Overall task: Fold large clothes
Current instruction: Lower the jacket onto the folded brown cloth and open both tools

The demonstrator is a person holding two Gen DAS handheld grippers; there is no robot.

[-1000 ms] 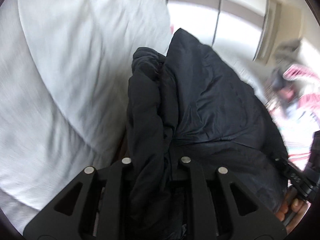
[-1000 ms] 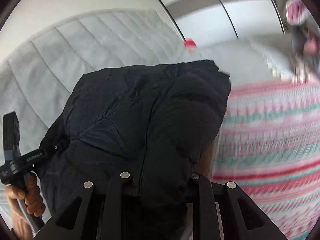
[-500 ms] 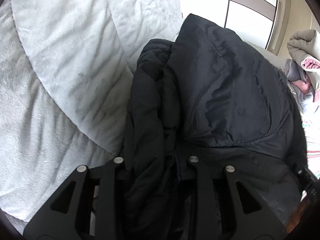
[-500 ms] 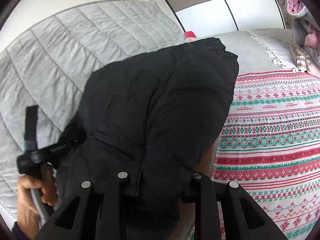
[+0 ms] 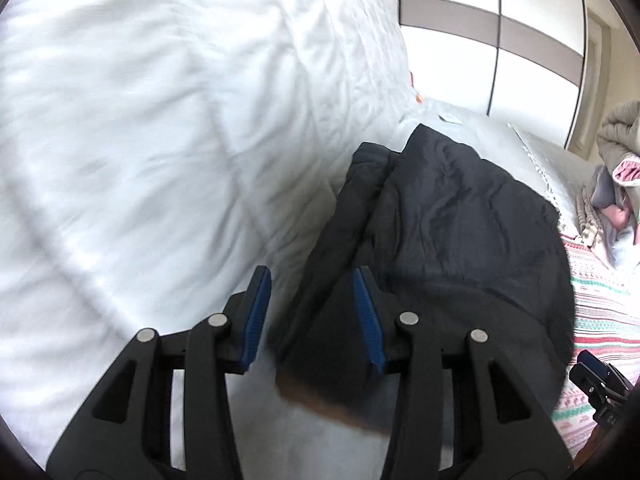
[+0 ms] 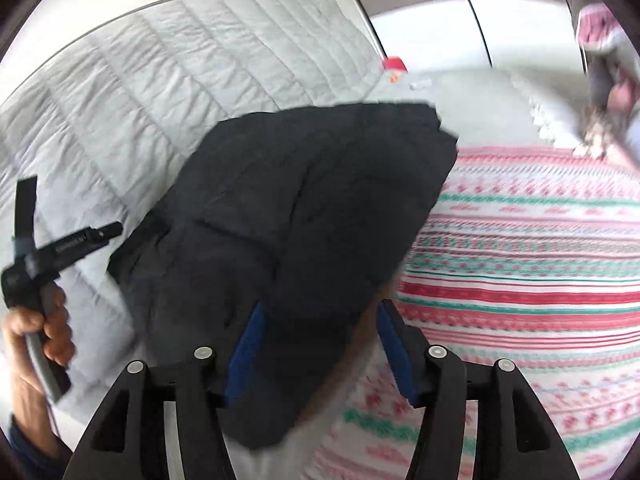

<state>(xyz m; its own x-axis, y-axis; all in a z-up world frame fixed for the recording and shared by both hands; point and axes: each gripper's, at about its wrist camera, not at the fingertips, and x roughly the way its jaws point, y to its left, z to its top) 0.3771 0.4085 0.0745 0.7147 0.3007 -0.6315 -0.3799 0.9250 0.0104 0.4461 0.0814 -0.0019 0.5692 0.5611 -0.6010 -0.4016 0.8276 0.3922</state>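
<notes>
Left wrist view: left gripper (image 5: 312, 312), jaws part-open and opening, blue pads (image 5: 256, 312) clear of cloth. Black padded jacket (image 5: 448, 240), folded, centre to right of frame, near edge between the jaws, on white quilt (image 5: 140, 140). No legible writing.

Right wrist view: right gripper (image 6: 320, 344), jaws opening, about half apart; jacket (image 6: 300, 220) corner between the pads, not pinched. Striped blanket (image 6: 520, 260) right of frame. Lettering on left gripper (image 6: 64, 246), left edge, unreadable.
</notes>
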